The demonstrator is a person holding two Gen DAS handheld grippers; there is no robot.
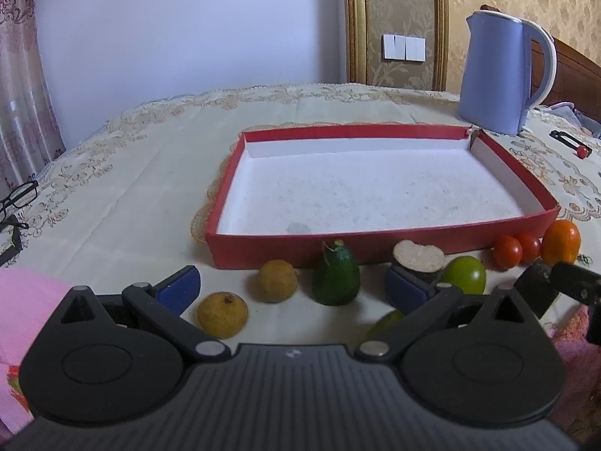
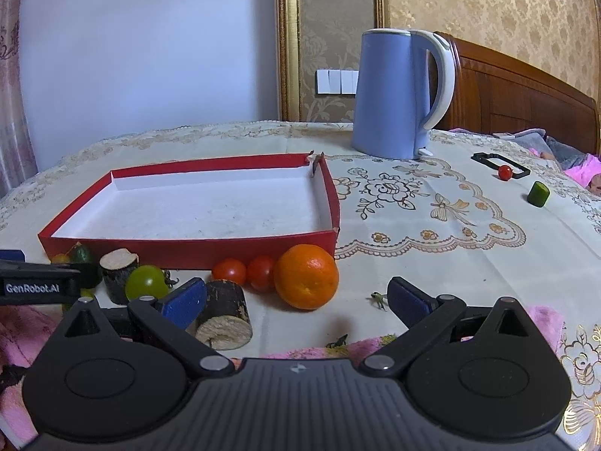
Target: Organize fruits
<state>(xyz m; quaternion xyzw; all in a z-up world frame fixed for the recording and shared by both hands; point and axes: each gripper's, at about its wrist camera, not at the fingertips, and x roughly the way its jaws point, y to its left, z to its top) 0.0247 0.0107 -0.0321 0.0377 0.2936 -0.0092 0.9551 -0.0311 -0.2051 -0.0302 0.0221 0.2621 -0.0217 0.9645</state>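
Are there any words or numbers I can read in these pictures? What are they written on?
"GenRobot.AI": white letters on the black side of the left gripper, seen from the right wrist camera.
A small pale logo mark on the right gripper body, and the same on the left gripper's body in its own view: a symbol, not letters.
Nothing readable on the blue kettle, red box or wall switches.

On the far right of your counter (image 2: 432,263), covered in cream embroidered cloth, stands a tall lavender-blue plastic kettle (image 2: 394,94). Black-framed glasses (image 1: 17,197) lie at the left edge. White wall switches (image 1: 403,48) sit behind, beside a carved wooden headboard (image 2: 526,101).
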